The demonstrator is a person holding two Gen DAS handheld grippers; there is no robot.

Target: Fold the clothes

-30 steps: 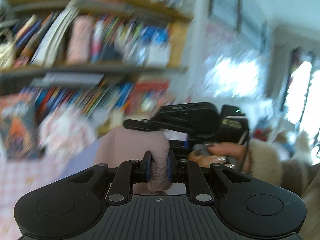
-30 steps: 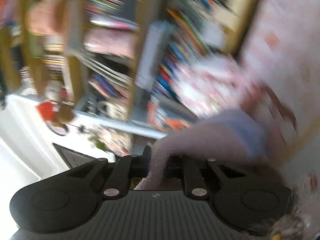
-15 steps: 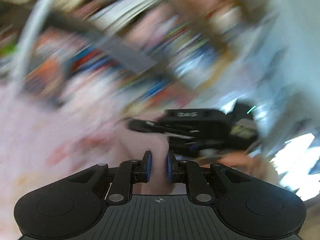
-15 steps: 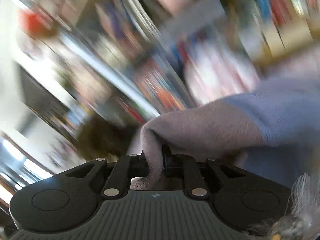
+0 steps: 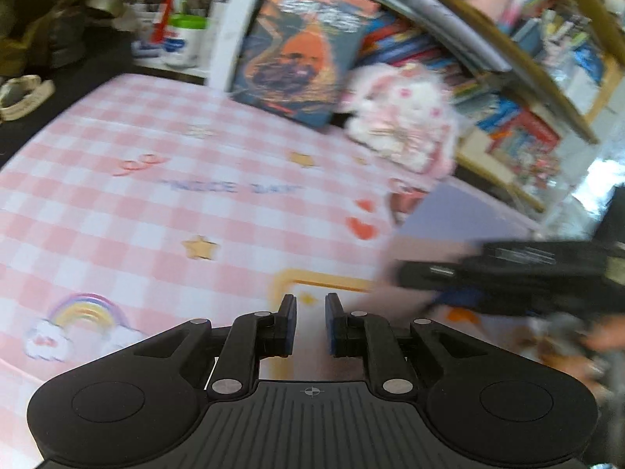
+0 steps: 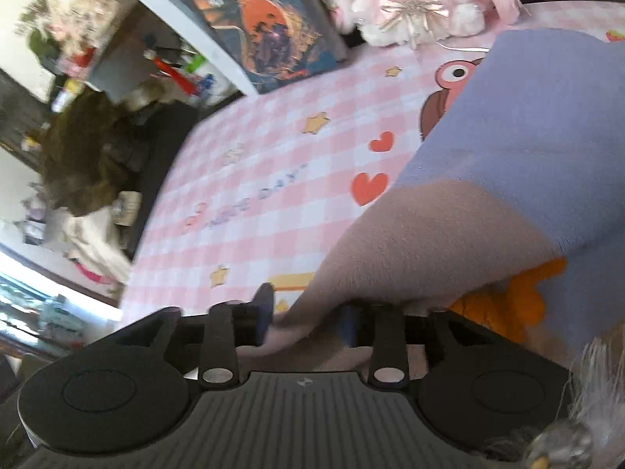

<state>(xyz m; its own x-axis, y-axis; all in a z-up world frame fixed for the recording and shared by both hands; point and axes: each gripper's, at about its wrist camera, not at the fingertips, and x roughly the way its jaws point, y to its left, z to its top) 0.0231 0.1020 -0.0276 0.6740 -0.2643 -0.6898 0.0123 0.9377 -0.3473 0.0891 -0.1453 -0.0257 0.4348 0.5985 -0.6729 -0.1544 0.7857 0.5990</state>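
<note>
A lilac garment (image 6: 527,136) with a dusty-pink part (image 6: 429,242) lies draped on the pink checked tablecloth (image 6: 273,156). My right gripper (image 6: 308,312) sits at its near pink edge. Its jaws are opening, and the fabric lies loosely between the spread pads. In the left wrist view my left gripper (image 5: 310,312) hovers over the tablecloth (image 5: 156,215) with a narrow gap and nothing between its pads. To its right the garment (image 5: 449,211) shows blurred behind the black right gripper (image 5: 508,273), which a person's hand (image 5: 601,344) holds.
A white plush rabbit (image 5: 402,117) and a leaning book (image 5: 300,47) stand at the table's far edge, in front of crowded bookshelves (image 5: 508,58). A green-lidded jar (image 5: 183,39) stands far left. The rabbit (image 6: 414,0) sits just beyond the garment.
Both views swung down from the bookshelves to the table. The pink fabric is gone from the left jaws. The right jaws have spread, and the garment now rests on the tablecloth.
</note>
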